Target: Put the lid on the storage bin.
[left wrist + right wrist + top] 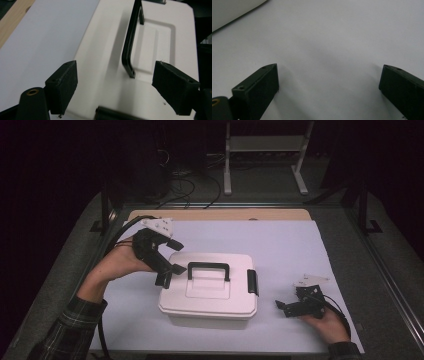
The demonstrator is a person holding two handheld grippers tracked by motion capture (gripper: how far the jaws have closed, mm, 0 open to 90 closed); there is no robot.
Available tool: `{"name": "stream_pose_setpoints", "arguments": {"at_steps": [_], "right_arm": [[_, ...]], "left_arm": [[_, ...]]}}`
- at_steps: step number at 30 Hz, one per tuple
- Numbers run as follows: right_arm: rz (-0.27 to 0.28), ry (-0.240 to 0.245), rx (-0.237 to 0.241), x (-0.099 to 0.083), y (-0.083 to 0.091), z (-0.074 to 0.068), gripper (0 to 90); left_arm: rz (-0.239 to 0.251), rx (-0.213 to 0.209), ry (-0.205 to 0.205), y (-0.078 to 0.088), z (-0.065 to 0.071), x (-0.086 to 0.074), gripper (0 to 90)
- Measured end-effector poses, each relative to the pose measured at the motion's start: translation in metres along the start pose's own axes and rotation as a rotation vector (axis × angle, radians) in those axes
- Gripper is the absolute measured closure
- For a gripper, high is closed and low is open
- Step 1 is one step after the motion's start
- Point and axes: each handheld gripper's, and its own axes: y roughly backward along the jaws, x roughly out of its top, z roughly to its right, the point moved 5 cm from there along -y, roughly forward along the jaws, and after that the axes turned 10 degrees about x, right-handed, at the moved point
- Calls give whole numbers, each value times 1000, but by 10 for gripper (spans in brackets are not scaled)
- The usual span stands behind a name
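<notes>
A white lidded box [210,290] with a black carry handle [208,268] stands in the middle of the pale sheet. A black latch [253,282] sits on its right end, and another [112,113] shows at its left end, just below my left gripper's jaws. My left gripper [172,260] hovers over the box's left end and is open, its jaws apart above the lid [105,50] with nothing pinched. The handle [130,45] lies ahead of it. My right gripper [290,299] rests low on the sheet to the right of the box, open and empty [328,67].
The pale sheet [300,245] covers most of the table, with a wooden strip [220,214] along its far edge and dark matting around it. A white metal frame [265,155] and cables stand beyond the table. A corner of the box [234,10] lies ahead of the right gripper.
</notes>
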Motion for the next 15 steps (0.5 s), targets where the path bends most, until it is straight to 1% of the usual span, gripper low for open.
{"name": "stream_pose_setpoints", "arguments": {"at_steps": [3, 4, 6, 8, 9, 10, 11, 13, 14, 15], "right_arm": [[0, 1, 0, 0, 0, 0, 22], [1, 1, 0, 0, 0, 0, 22], [0, 3, -1, 0, 0, 0, 22], [0, 3, -1, 0, 0, 0, 22], [0, 3, -1, 0, 0, 0, 22], [0, 3, -1, 0, 0, 0, 22], [0, 3, -1, 0, 0, 0, 22], [0, 3, -1, 0, 0, 0, 22], [0, 3, -1, 0, 0, 0, 22], [0, 3, -1, 0, 0, 0, 22]], "left_arm": [[-10, 40, 21, 7, -2, -11, 164], [-11, 48, 27, 8, -2, -14, 155], [-15, 70, 49, 13, -3, -22, 142], [-19, 91, 64, 19, -4, -31, 124], [-18, 106, 75, 22, -5, -38, 117], [-19, 107, 77, 24, -5, -40, 112], [-13, 118, 88, 26, -5, -46, 108], [-8, 138, 91, 31, -5, -56, 92], [-7, 144, 97, 32, -5, -59, 87], [-5, 152, 109, 34, -4, -66, 80]]}}
